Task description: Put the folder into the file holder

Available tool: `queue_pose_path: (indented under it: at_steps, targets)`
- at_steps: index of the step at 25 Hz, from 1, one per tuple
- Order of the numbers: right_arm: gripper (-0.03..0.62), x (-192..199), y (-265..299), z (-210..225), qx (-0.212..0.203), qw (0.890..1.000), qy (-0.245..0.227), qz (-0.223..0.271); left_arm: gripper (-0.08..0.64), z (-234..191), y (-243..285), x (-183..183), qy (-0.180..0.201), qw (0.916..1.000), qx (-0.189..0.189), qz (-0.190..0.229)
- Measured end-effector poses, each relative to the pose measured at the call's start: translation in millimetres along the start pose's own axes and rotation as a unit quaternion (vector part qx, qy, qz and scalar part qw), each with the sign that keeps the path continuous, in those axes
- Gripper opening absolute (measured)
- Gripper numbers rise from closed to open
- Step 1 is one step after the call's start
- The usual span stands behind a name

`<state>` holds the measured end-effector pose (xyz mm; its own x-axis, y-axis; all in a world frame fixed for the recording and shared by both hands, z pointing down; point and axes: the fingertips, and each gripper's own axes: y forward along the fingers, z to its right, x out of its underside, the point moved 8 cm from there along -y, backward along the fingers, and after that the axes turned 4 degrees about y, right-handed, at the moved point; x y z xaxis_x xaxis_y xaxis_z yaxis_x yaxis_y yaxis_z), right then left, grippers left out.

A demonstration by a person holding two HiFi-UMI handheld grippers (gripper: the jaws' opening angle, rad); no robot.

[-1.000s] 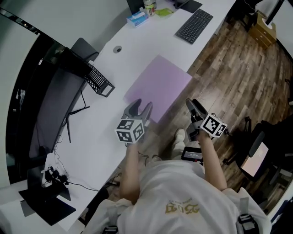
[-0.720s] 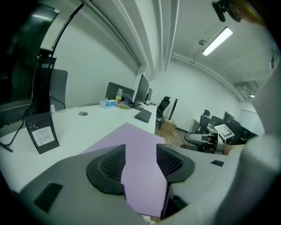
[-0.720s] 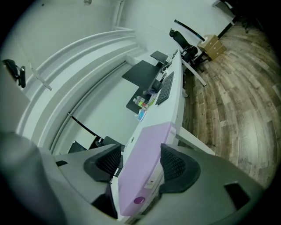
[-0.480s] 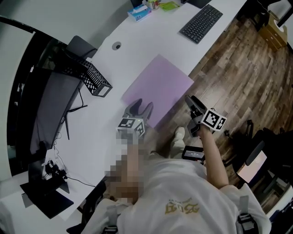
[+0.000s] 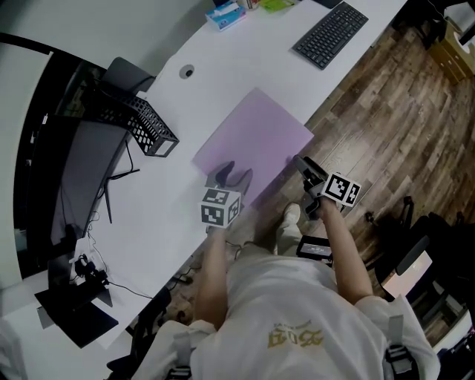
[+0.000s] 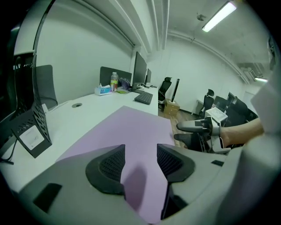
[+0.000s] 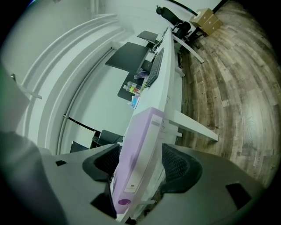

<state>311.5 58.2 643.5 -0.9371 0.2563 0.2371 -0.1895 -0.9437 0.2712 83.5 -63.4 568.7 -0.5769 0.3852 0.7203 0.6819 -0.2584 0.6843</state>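
Observation:
A flat purple folder (image 5: 256,137) lies on the white desk (image 5: 223,67), its near edge at the desk's front rim. The black mesh file holder (image 5: 145,126) stands to its left, also seen in the left gripper view (image 6: 26,127). My left gripper (image 5: 231,175) hovers open just over the folder's near corner (image 6: 127,127), touching nothing. My right gripper (image 5: 303,165) is level at the desk's rim. Its jaws have just been opening and now straddle the folder's spine (image 7: 142,140) and the desk edge without pressing on them. The left gripper view also shows the right gripper (image 6: 186,132).
A black keyboard (image 5: 330,35) and a blue tissue box (image 5: 225,15) lie at the far end of the desk, with a cable hole (image 5: 186,71) between holder and box. A dark monitor (image 5: 82,185) stands left. Wooden floor (image 5: 386,119) lies to the right.
Both grippers have sunk and come closer to the folder. The left one's tips now hang over its near corner, and the right one sits at its edge by the desk rim.

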Motion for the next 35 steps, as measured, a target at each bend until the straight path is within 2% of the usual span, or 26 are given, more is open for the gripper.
queue_pose_path:
  at_steps: [6, 14, 17, 20, 25, 29, 35]
  targets:
    - [0.298, 1.2, 15.5, 7.6, -0.005, 1.000, 0.010, -0.020, 0.245, 0.4, 9.8, 1.8, 0.017, 0.9995, -0.003, -0.025]
    - [0.298, 4.5, 31.3, 16.4, -0.014, 0.999, 0.042, -0.026, 0.250, 1.2, 25.9, -2.3, 0.019, 0.9989, 0.012, -0.041]
    - [0.298, 3.7, 37.7, 16.9, -0.025, 0.998, 0.046, -0.029, 0.252, 5.8, 35.5, -1.8, 0.024, 0.9978, 0.027, -0.056]
    - [0.298, 5.1, 45.3, 16.0, -0.037, 0.998, 0.041, -0.038, 0.256, 8.6, 40.5, 1.2, 0.037, 0.9966, 0.023, -0.070]
    - [0.267, 6.9, 54.1, 15.0, -0.038, 0.998, 0.037, -0.045, 0.241, 8.2, 41.3, 1.8, 0.035, 0.9970, 0.019, -0.066]
    - [0.238, 8.8, 57.7, 18.0, -0.057, 0.996, 0.052, -0.039, 0.239, 8.1, 42.1, 3.2, 0.035, 0.9971, 0.019, -0.065]
    - [0.236, 8.3, 65.2, 17.1, -0.061, 0.995, 0.067, -0.035, 0.230, 6.1, 42.2, 3.0, 0.040, 0.9967, 0.021, -0.067]
